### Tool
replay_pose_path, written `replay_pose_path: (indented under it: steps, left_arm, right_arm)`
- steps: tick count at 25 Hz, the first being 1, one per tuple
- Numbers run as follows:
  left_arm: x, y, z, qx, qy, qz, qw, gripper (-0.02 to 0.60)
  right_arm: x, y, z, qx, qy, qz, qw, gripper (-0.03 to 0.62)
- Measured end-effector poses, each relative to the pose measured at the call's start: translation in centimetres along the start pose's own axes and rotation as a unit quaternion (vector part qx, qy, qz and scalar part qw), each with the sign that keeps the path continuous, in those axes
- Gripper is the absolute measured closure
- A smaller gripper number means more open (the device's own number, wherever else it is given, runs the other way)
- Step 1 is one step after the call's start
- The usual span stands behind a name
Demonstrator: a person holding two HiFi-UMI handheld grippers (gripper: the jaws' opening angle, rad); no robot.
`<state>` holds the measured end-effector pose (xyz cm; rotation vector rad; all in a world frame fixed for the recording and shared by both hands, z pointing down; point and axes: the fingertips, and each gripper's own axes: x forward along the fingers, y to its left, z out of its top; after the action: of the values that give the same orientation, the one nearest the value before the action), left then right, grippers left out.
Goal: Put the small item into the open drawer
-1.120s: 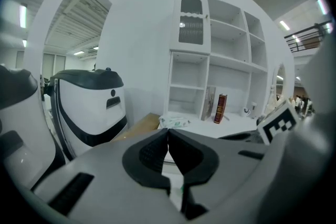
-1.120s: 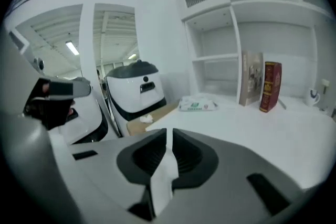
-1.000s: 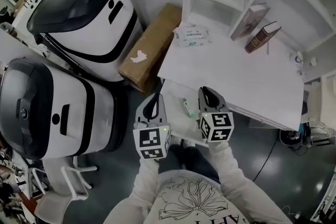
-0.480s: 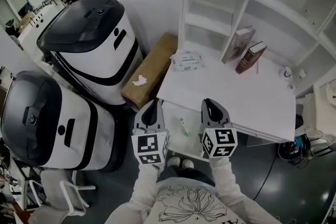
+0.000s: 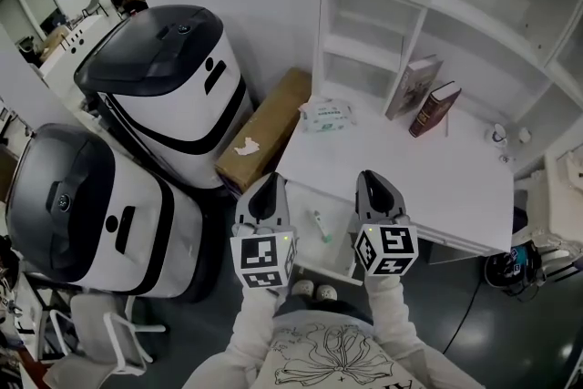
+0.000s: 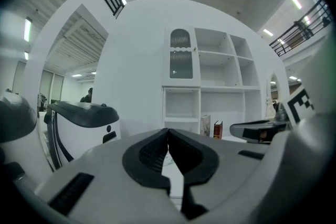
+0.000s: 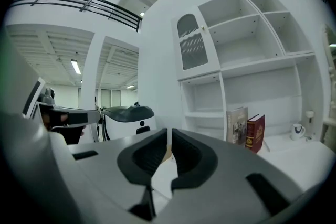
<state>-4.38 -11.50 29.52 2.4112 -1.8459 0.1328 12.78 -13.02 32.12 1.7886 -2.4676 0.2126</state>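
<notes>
both tools are up over the open drawer (image 5: 339, 240) here. the left gripper (image 5: 269, 187) has its jaws pressed together with nothing between them, and the right gripper (image 5: 372, 185) is clamped on nothing too, its pads all but meeting. down on the drawer's floor lies the small item (image 5: 320, 226), a slim stick-shaped thing. it sits in the drawer's middle, below and between the two tools, touching neither. its long axis runs roughly from the drawer's back to its front, slightly slanted, so it points along the jaws and not across them. neither hand looks clearly nearer, it's about midway. by my read the item is already where the task wants it, so anything next turns on the drawer front, not on a pick-up.
</notes>
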Motion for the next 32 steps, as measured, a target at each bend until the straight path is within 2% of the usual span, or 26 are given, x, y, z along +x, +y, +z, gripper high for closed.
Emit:
replay_pose_path:
  steps: [11,32]
  left_arm:
    - [0.0,-0.4,0.4,0.005,-0.006,0.001,1.0000,0.577]
    - [0.2,-1.1,0.3,0.005,-0.004,-0.001,1.0000,0.577]
  right_arm:
    - [-0.6,0.0,1.4,0.003,-0.020,0.011,1.000,0.571]
    - [-0.7,-0.1,1.1,0.008,-0.018,0.010,1.000,0.574]
